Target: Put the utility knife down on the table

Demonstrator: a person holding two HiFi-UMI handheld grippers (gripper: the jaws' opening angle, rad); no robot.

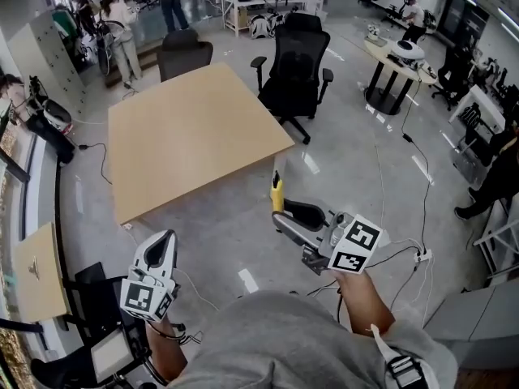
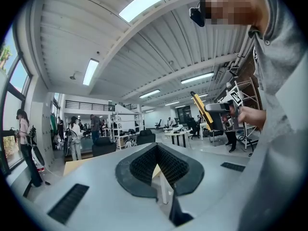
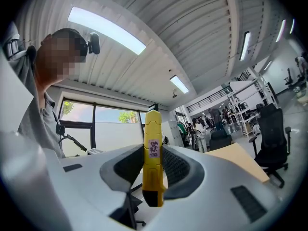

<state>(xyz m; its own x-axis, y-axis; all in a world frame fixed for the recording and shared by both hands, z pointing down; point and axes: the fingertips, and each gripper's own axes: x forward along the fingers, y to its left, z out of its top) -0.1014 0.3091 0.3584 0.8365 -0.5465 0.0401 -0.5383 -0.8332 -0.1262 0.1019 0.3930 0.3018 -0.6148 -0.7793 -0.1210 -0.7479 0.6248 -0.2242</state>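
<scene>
Pale wood table on grey floor — black chair beside.

The table stood beyond both grippers, a chair behind it, an armchair at its right. The right gripper, with the utility knife in it, hung right of the left gripper.

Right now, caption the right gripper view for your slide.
Right claw shut on a yellow knife, table beyond.
</scene>
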